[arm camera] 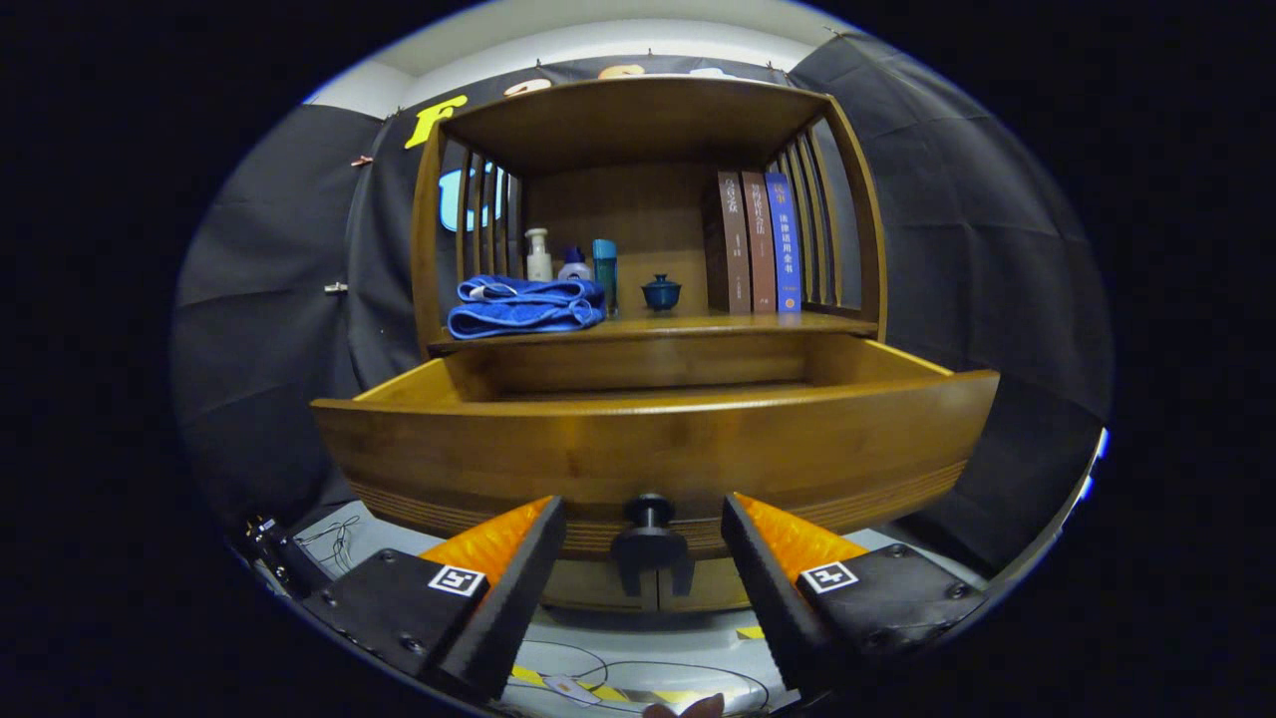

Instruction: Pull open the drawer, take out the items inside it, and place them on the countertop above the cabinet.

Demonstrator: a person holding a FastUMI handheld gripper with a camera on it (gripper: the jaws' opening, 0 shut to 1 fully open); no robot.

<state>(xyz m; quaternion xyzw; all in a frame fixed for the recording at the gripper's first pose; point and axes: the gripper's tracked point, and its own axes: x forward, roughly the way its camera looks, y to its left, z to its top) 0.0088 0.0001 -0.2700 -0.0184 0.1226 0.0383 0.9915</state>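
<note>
The wooden drawer stands pulled out of the cabinet toward me, its front panel wide across the view. Its black knob sits between my two fingers without touching them. My gripper is open, the orange-and-black fingers spread on either side of the knob. The drawer's inside is hidden behind its front panel. The countertop runs above the drawer. It carries a folded blue towel, small bottles, a blue lidded cup and three books.
The cabinet's upper shelf frame with slatted sides encloses the countertop. Bare countertop lies between the cup and the books. Cables and yellow-black tape lie on the light floor below the fingers. Black cloth walls stand on both sides.
</note>
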